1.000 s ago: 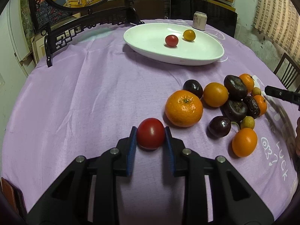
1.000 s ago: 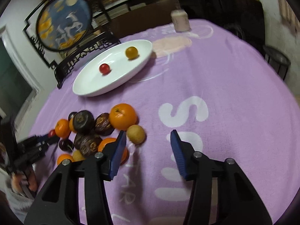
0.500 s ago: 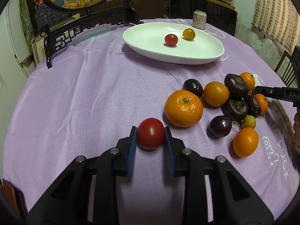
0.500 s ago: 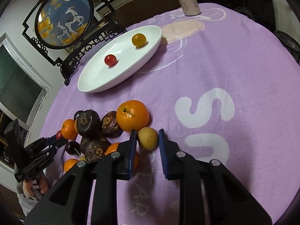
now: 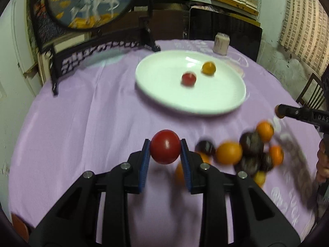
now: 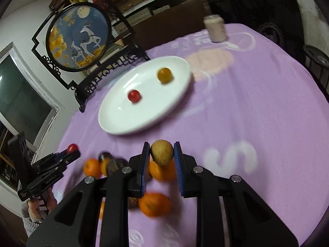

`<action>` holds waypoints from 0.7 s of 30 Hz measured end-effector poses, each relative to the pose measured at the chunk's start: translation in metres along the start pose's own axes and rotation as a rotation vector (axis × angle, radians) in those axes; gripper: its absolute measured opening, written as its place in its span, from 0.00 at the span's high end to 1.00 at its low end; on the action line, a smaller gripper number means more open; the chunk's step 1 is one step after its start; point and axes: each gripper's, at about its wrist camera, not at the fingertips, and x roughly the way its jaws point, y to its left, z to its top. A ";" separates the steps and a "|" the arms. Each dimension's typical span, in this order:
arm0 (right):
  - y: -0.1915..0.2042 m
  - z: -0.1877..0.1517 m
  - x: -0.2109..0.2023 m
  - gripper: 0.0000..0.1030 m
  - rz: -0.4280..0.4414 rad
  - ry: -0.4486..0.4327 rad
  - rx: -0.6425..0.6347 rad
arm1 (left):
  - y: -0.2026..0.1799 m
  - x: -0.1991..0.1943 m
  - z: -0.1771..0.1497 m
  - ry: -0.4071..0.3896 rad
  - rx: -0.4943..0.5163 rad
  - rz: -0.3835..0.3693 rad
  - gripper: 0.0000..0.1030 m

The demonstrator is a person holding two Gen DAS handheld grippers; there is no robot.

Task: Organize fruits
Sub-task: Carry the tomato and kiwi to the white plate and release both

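Both lifted off cloth since earlier; left gripper (image 5: 165, 154) clamps red tomato (image 5: 165, 149), right gripper (image 6: 161, 154) clamps tan fruit (image 6: 161, 152); carry level to white plate (image 5: 226, 107), upper centre

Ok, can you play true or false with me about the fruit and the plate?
1. The left gripper holds a red tomato. True.
2. The white plate has three fruits on it. False: only two, a small red fruit and a small yellow-orange fruit.
3. The right gripper is empty. False: its fingers pinch a tan round fruit.
4. A can stands on the purple cloth beyond the plate. True.
5. The plate sits on bare wood. False: it rests on the purple cloth.
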 end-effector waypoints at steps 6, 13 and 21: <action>0.026 0.034 0.045 0.77 -0.003 0.011 -0.034 | -0.020 0.041 0.049 0.003 -0.017 -0.031 0.71; 0.022 0.046 0.069 0.40 -0.009 -0.011 -0.032 | -0.024 0.073 0.060 0.010 -0.057 -0.046 0.50; 0.009 0.037 0.041 0.40 -0.009 -0.044 -0.026 | -0.015 0.049 0.043 -0.029 -0.055 -0.022 0.33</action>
